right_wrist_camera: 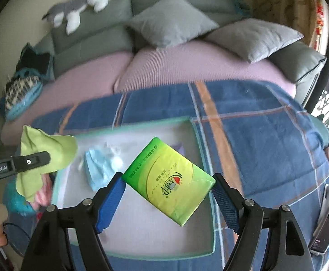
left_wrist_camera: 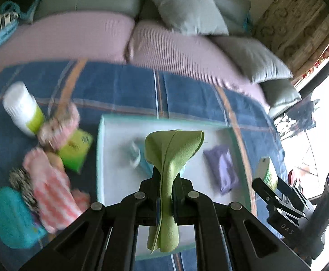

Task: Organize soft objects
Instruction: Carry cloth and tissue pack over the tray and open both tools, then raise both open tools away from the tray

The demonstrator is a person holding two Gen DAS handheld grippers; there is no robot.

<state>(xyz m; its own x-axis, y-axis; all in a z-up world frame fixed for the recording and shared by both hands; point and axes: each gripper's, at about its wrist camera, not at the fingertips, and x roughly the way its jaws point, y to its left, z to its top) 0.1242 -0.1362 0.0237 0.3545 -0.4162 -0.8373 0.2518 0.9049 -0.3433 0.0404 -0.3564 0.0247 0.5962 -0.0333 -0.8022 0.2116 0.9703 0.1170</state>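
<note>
While the left gripper (left_wrist_camera: 164, 194) has its fingers pinched tight on a green cloth (left_wrist_camera: 172, 155), thin felt-like fabric folded into a cone above the fingers with a tail hanging below, the right gripper (right_wrist_camera: 167, 194) has its blue ribbed fingers (right_wrist_camera: 110, 201) spread wide around a green tissue pack (right_wrist_camera: 169, 180), a glossy plastic-wrapped rectangle held diagonally by two opposite corners. Both hang over a shallow white tray (right_wrist_camera: 206, 205) with a pale green rim, sitting on a blue plaid blanket (right_wrist_camera: 265, 140). Inside the tray: one crumpled light-blue item (right_wrist_camera: 99, 169), soft, type unclear, and one purple pouch (left_wrist_camera: 224, 169); white floor between them is open. Left of the tray, blurred, a cluster lies on the blanket: one white bottle with a lime band (left_wrist_camera: 23, 108), a second green pack (left_wrist_camera: 75, 150), pink-striped fabric (left_wrist_camera: 51, 194), one teal pouch (left_wrist_camera: 10, 218). Blanket to the tray's right is bare up to its edge. Beyond, a pink ribbed cover (right_wrist_camera: 187, 67), then three grey cushions (right_wrist_camera: 171, 20) against a grey sofa back (right_wrist_camera: 110, 15), with one grey-white plush animal (right_wrist_camera: 78, 6) on top.
</note>
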